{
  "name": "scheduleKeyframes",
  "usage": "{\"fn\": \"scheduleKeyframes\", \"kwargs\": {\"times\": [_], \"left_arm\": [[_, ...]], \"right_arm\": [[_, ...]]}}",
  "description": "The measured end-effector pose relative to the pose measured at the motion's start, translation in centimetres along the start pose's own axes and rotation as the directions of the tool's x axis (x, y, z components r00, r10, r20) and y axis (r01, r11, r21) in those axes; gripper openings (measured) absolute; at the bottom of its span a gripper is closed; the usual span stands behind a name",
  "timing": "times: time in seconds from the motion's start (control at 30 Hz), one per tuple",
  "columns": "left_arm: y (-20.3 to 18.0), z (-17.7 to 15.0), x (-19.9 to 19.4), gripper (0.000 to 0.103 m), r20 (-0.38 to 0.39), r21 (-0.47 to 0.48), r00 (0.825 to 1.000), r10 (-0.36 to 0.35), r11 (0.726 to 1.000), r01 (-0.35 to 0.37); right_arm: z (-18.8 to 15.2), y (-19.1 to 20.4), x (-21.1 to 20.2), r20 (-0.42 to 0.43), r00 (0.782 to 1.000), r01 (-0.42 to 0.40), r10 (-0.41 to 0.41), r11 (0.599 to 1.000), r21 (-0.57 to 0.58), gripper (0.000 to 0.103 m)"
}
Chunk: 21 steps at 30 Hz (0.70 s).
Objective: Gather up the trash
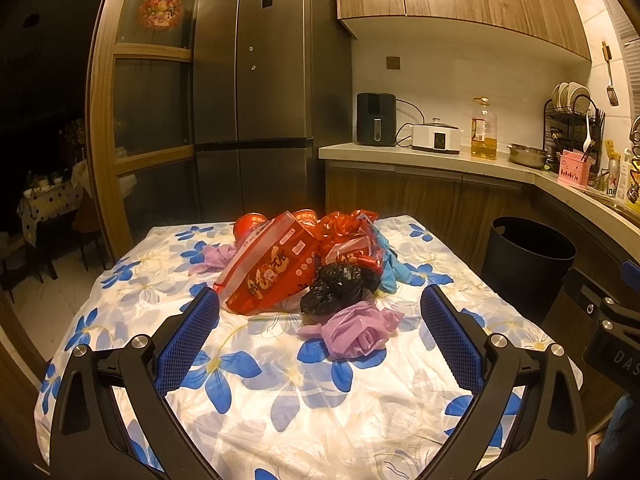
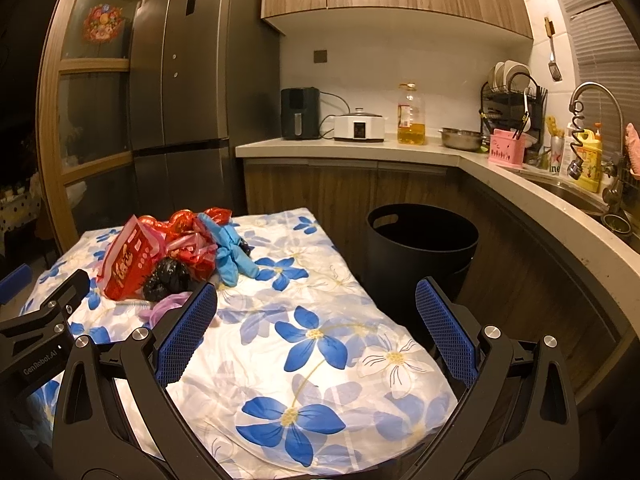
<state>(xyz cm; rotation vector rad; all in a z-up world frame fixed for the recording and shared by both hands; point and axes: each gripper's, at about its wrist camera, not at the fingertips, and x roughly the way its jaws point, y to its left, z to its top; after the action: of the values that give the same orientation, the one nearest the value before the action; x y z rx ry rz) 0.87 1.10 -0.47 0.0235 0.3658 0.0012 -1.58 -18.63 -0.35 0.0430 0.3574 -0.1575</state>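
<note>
Trash point(image 1: 320, 264) beyond left hand-held gripper point(image 1: 320, 320) (apparently untouched)

Floral-clothed table point(image 1: 256, 432) carries heaped trash point(image 1: 304, 268) (bags, wrappers).

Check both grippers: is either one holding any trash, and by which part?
Nothing is held. The left gripper and right gripper are both open and empty above the flowered tablecloth.

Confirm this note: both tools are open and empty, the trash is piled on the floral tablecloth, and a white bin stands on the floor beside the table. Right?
Not quite: the bin is black, not white, as the right wrist view shows. The rest holds: the left tool and right tool are open and empty, and the trash pile sits on the floral tablecloth.
</note>
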Motion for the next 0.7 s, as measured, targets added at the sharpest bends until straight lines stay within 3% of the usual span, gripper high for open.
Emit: {"fn": "scheduleKeyframes", "kwargs": {"times": [0.43, 0.7], "left_arm": [[1.3, -0.8, 2.2, 0.097, -0.013, -0.030, 1.000, -0.016, 0.999, 0.016], [3.8, -2.4, 4.5, 0.097, -0.030, -0.076, 1.000, 0.008, 0.997, -0.010]], "right_arm": [[-0.9, 0.5, 2.7, -0.013, 1.000, -0.023, 0.023, 1.000, 0.011, 0.098], [-2.3, 2.1, 6.5, -0.083, 0.988, -0.129, 0.129, 0.992, 0.001, 0.098]]}}
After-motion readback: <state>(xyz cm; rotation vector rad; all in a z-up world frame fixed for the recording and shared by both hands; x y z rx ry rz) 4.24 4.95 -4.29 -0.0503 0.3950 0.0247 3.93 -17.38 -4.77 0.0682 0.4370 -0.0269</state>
